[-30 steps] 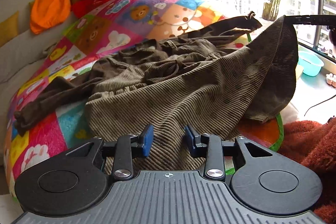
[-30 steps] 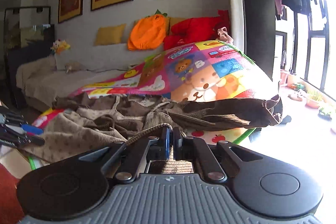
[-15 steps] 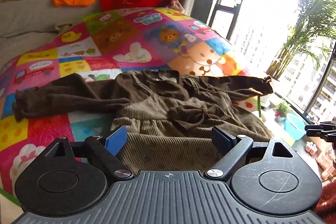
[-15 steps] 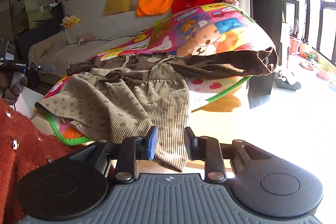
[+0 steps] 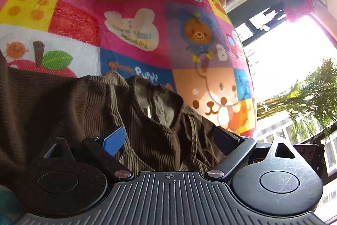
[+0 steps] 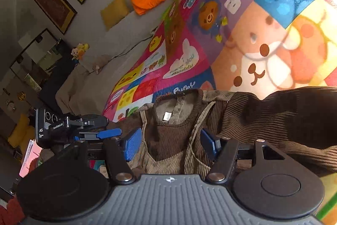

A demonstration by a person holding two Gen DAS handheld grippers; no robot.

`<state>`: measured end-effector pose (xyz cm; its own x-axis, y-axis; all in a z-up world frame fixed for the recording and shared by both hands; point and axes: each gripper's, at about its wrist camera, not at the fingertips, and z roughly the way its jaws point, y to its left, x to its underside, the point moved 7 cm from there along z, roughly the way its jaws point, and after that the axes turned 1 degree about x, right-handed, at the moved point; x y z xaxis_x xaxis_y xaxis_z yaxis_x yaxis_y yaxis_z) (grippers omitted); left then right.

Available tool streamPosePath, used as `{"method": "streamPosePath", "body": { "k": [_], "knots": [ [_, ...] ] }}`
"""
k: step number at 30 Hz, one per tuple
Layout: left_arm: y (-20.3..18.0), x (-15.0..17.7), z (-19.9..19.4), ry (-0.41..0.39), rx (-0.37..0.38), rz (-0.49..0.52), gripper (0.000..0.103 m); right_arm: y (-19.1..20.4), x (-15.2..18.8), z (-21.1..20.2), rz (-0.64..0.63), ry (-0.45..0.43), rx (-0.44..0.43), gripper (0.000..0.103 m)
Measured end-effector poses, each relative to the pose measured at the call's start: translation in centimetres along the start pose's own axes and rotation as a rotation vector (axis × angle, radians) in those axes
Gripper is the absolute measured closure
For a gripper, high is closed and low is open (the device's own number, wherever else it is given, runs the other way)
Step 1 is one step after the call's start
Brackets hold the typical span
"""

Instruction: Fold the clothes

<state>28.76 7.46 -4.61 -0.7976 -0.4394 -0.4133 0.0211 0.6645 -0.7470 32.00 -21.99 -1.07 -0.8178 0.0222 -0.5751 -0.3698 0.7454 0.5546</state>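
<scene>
My left gripper has its jaws wide apart over the brown corduroy garment, gripping nothing. My right gripper has its jaws opening above the collar, pads off the cloth. The garment lies on the colourful mat.

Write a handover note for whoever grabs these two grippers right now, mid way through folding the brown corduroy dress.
Left gripper: open, nothing held, over the dress's shoulder area beside the neckline.
Right gripper: jaws opening, pads off the cloth, aimed at the neckline with its white label.
Brown corduroy dress: lies on the cartoon patchwork play mat, collar toward the wall, one sleeve stretched out to the right.
Done: dress laid out, both grips released.
Left: fold the sleeves in, then fold the body.
</scene>
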Motion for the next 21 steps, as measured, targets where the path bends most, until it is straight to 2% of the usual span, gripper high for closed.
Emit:
{"method": "streamPosePath", "body": {
  "k": [2,5,8,9,11,15,16,18,21],
  "knots": [
    [1.0,-0.6,1.1,-0.004,-0.007,-0.019,0.008,-1.0,-0.6,3.0,0.027,0.036,0.024,0.041],
    [2.0,-1.9,2.7,-0.030,0.008,-0.061,0.008,-2.2,-0.6,7.2,0.085,0.104,-0.007,0.041],
    [2.7,-4.1,4.3,-0.066,-0.018,-0.074,0.008,-2.8,-1.2,10.3,0.105,0.107,-0.018,0.041],
    [2.9,-5.0,4.9,-0.073,-0.036,-0.073,0.008,-2.8,-1.8,10.9,0.105,0.083,-0.020,0.041],
    [2.8,-7.2,5.4,-0.110,-0.078,-0.041,0.008,-2.7,-3.5,11.6,0.095,0.029,-0.025,0.041],
    [0.8,-11.5,4.4,-0.248,-0.135,0.111,0.009,-2.1,-7.8,11.9,0.058,-0.080,-0.038,0.041],
    [0.6,-12.0,4.1,-0.252,-0.142,0.117,0.009,-2.0,-8.9,11.9,0.049,-0.107,-0.042,0.041],
    [0.3,-12.1,3.5,-0.239,-0.143,0.114,0.008,-2.1,-9.1,12.3,0.007,-0.076,0.000,0.041],
    [-0.7,-9.7,2.0,-0.203,-0.134,0.188,0.007,-2.0,-8.1,11.6,-0.090,-0.048,0.069,0.041]
  ]
}}
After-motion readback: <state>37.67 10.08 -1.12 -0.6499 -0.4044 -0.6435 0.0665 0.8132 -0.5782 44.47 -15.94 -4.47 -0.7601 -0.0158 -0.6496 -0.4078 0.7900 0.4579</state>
